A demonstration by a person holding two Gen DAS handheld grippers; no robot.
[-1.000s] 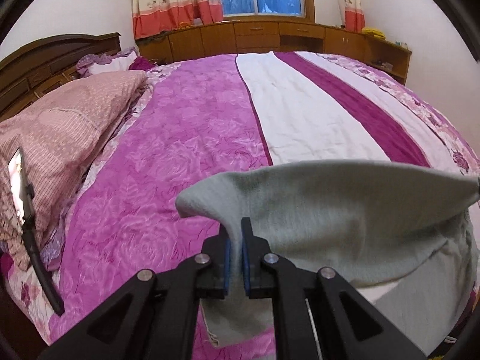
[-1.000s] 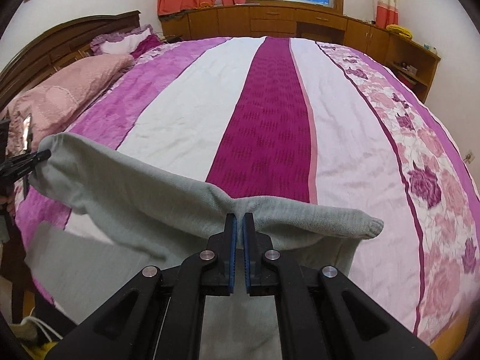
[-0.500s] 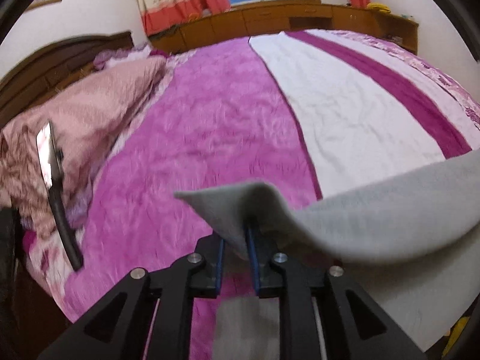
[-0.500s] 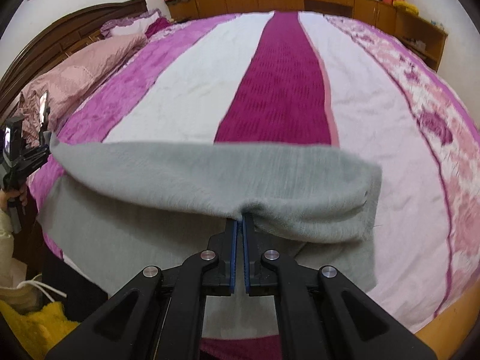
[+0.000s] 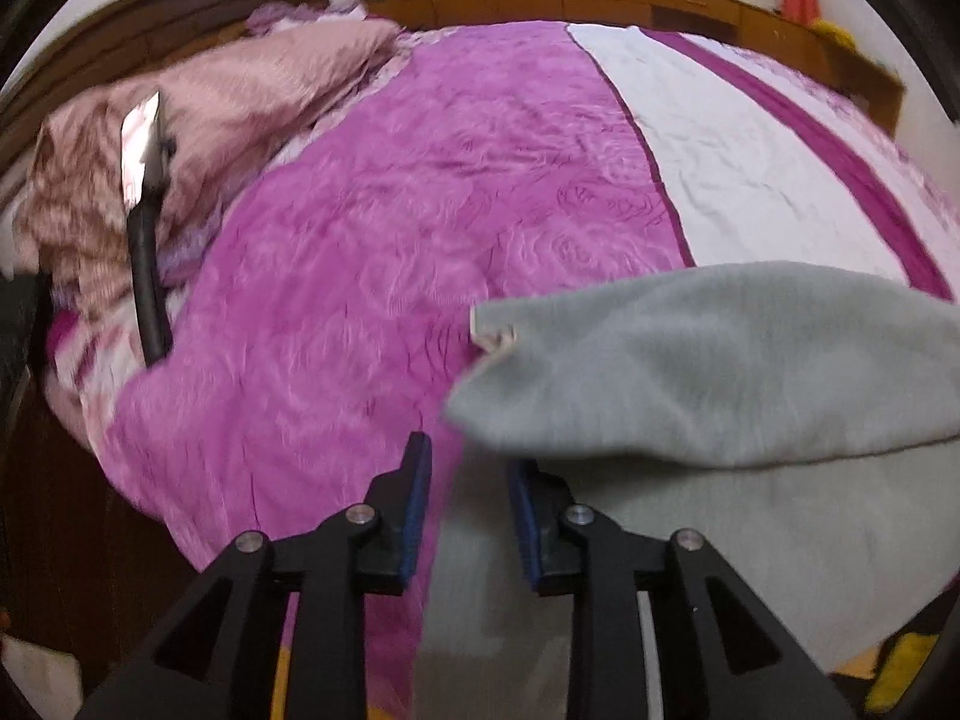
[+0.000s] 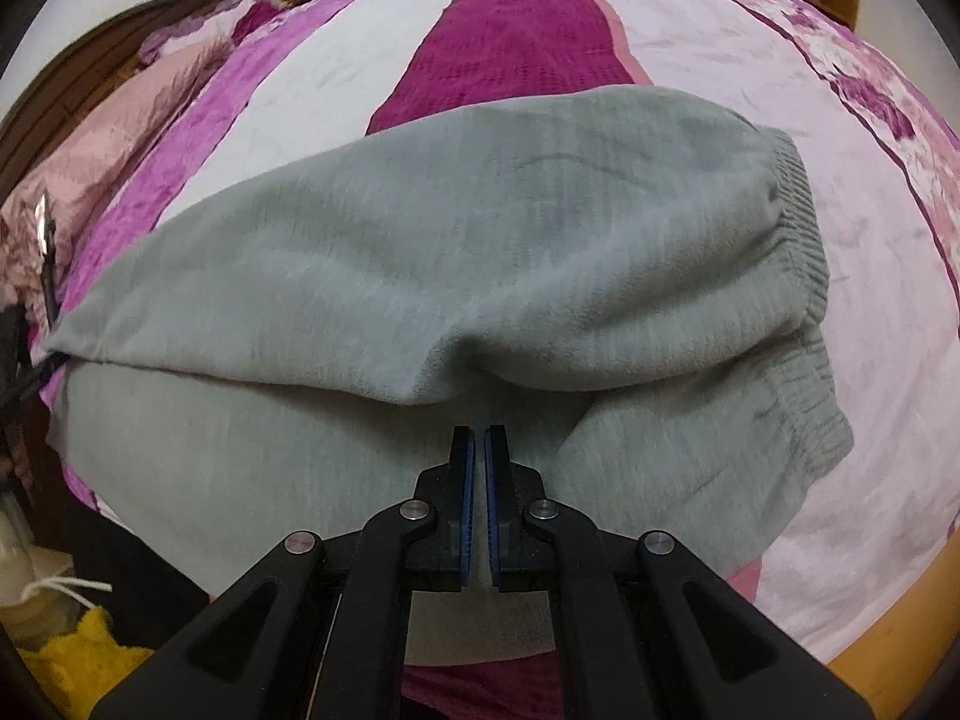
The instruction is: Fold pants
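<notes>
Since a second ago the upper layer of the grey pants (image 6: pixel 456 252) has come down onto the lower layer, at the near edge of the bed (image 5: pixel 384 228). Left gripper (image 5: pixel 468 468) has just been opening, nothing between its pads. Right gripper (image 6: pixel 479 450) is closed, empty.

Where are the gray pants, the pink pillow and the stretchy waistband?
gray pants (image 6: pixel 450 252): right wrist view, middle of the folded-over top layer.
pink pillow (image 5: pixel 252 90): left wrist view, its upper face near the headboard.
stretchy waistband (image 6: pixel 801 228): right wrist view, ribbed band at the pants' right end.
</notes>
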